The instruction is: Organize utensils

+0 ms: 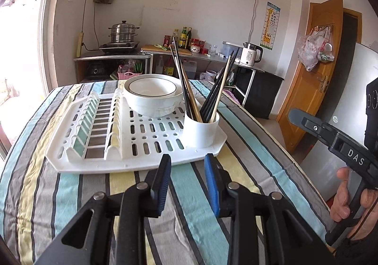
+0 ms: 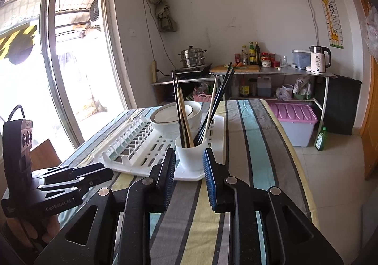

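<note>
My left gripper (image 1: pixel 187 166) has its jaws spread with nothing between them, and it hangs over the striped tablecloth (image 1: pixel 70 194) just short of the near edge of the white dish rack (image 1: pixel 99 166). My right gripper (image 2: pixel 189 158) is likewise spread wide and holds nothing; its blue-padded fingertips (image 2: pixel 209 166) frame the near corner of the dish rack (image 2: pixel 141 168), on either side of the utensil cup (image 2: pixel 191 154). In the right wrist view my left gripper (image 2: pixel 104 174) shows off to the left of the rack, over the table edge. In the left wrist view my right gripper (image 1: pixel 297 118) shows well to the right of the rack, with my right hand (image 1: pixel 345 196) on its handle.

The white utensil cup (image 1: pixel 200 132) stands in the rack's near right corner. It holds the chopsticks (image 1: pixel 213 95), black and pale wooden ones, which fan out in two bunches, one leaning left and one leaning right. Just behind the cup, on the rack's slotted floor, sit stacked white bowls (image 1: pixel 153 95) with a dark rim line. The rack's plate slots (image 1: pixel 99 118) lie left of the bowls.

Beyond the rack, against the wall, a counter carries a steel steamer pot (image 1: pixel 122 31), sauce bottles (image 1: pixel 185 37) and a white electric kettle (image 1: pixel 250 53).
</note>
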Motion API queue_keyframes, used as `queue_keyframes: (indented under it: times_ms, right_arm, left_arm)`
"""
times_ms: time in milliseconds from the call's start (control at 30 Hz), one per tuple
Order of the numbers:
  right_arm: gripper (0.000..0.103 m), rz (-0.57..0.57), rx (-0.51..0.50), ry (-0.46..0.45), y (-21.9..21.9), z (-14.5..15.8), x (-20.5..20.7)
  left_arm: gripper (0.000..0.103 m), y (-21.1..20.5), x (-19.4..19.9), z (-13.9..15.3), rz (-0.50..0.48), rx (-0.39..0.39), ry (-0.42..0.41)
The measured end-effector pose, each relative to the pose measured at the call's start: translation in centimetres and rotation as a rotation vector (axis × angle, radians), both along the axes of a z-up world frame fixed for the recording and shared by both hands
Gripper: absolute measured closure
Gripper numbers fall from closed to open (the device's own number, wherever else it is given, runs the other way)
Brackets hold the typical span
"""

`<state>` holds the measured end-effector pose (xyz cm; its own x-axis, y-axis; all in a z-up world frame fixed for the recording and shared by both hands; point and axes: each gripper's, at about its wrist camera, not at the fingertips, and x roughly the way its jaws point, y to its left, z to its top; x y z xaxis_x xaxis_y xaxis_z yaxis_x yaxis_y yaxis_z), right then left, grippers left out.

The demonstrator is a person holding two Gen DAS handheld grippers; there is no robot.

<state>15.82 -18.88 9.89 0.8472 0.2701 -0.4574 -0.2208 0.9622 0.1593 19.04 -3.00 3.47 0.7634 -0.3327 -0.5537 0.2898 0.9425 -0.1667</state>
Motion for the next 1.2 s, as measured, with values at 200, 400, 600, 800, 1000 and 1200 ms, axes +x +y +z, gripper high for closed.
queue_keyframes:
  times_ms: [200,400,600,800,1000,1200]
  right_arm:
    - [0.078,0.006,-0.027,0.022,1.0,-1.5,-4.3]
    - [0.078,0.010,-0.065,0.023,2.4,-2.6,-7.9]
    - [0.078,0.004,-0.081,0.011,3.3,-3.2,-10.7]
    - [0.078,-0.006,-0.083,0.025,3.6,-3.9,-12.0]
    - [0.078,-0.014,-0.084,0.032,3.4,-4.1,-12.2]
    - [0.077,-0.016,-0.085,0.027,3.5,-4.1,-12.4]
  left_arm:
    - [0.072,1.3,-4.3,-1.0,0.081,-0.002,0.001]
    - [0.072,1.6,-8.1,-1.6,0.129,0.040,-0.028]
    - [0.072,1.6,-11.0,-2.4,0.156,0.081,-0.050]
    - [0.072,1.1,-12.3,-3.0,0.155,0.101,-0.051]
    - [0.072,0.9,-12.6,-3.2,0.156,0.107,-0.061]
    - [0.072,0.6,-12.8,-3.4,0.151,0.121,-0.061]
